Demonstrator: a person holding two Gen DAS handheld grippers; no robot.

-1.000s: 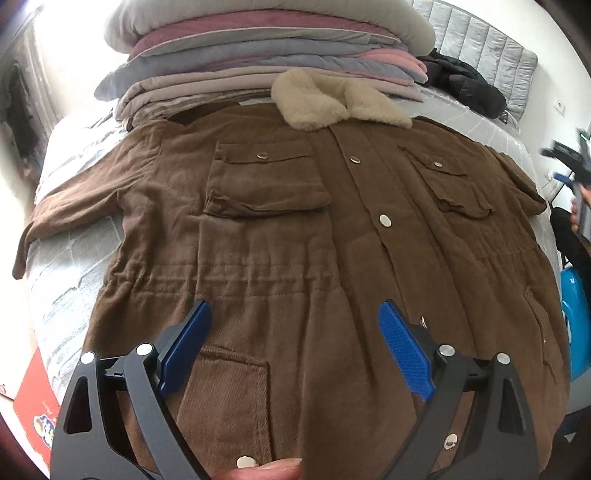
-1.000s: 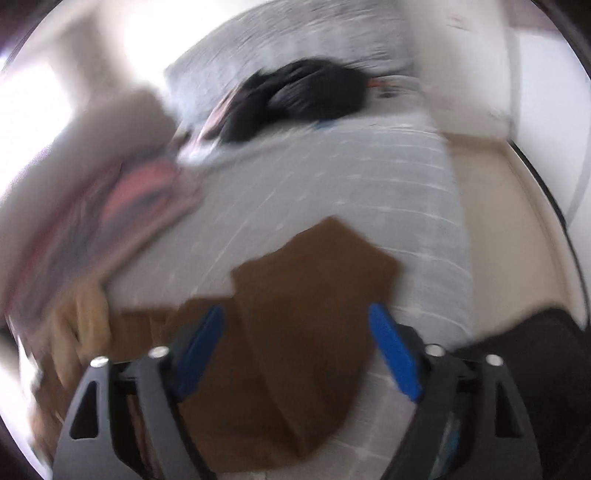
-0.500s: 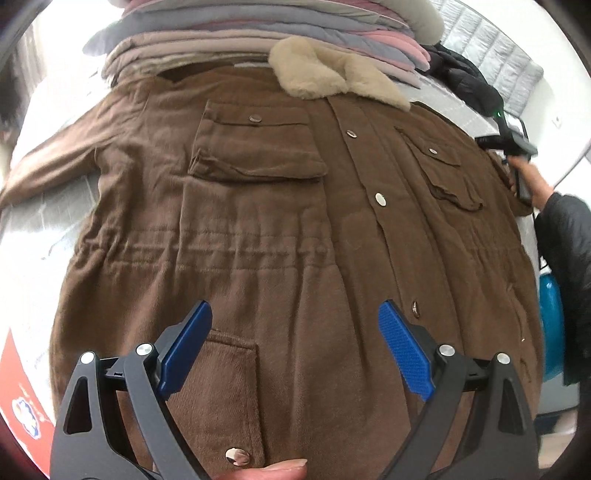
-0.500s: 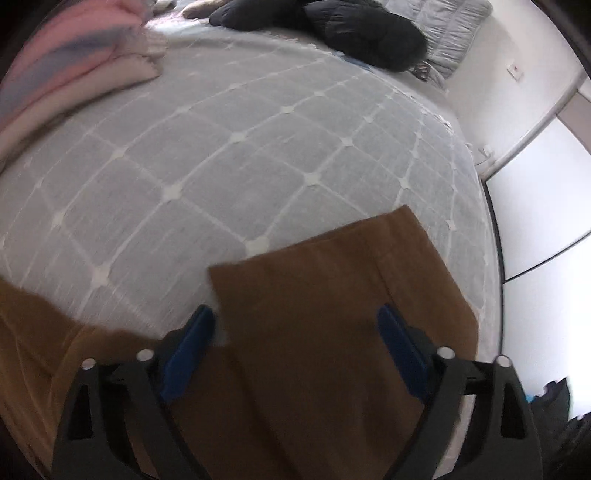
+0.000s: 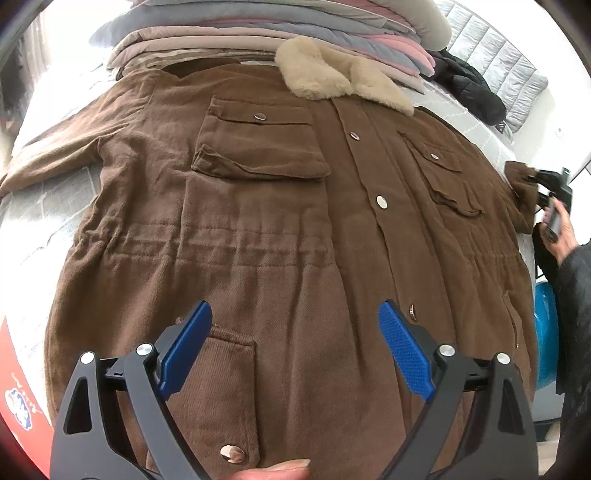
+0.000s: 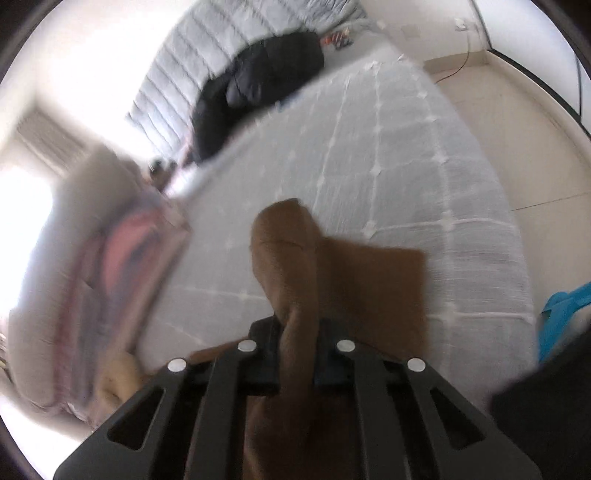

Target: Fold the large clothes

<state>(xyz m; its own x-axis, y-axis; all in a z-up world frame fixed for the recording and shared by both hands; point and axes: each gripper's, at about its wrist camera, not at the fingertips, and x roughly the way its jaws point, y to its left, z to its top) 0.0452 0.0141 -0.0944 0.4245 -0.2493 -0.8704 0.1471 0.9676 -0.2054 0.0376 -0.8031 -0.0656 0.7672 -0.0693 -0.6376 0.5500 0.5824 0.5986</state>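
A large brown coat (image 5: 280, 229) with a beige fleece collar (image 5: 332, 77) lies face up and buttoned on the bed. My left gripper (image 5: 291, 350) is open and empty above the coat's lower front, near a hem pocket. My right gripper (image 6: 297, 336) is shut on the coat's right sleeve (image 6: 291, 258) near its cuff, and the cloth stands up between the jaws. In the left wrist view the right gripper (image 5: 554, 184) shows at the far right edge, holding that sleeve end (image 5: 521, 181).
A stack of folded clothes (image 5: 280, 33) lies behind the collar. A black jacket (image 6: 258, 85) lies by the grey headboard (image 5: 498, 70). The grey quilted bedspread (image 6: 406, 155) extends right of the coat. A blue object (image 6: 561, 314) sits by the bed's right side.
My right gripper has closed on the sleeve end and lifted it off the bedspread. My left gripper stays open and has shifted slightly over the coat's lower front.
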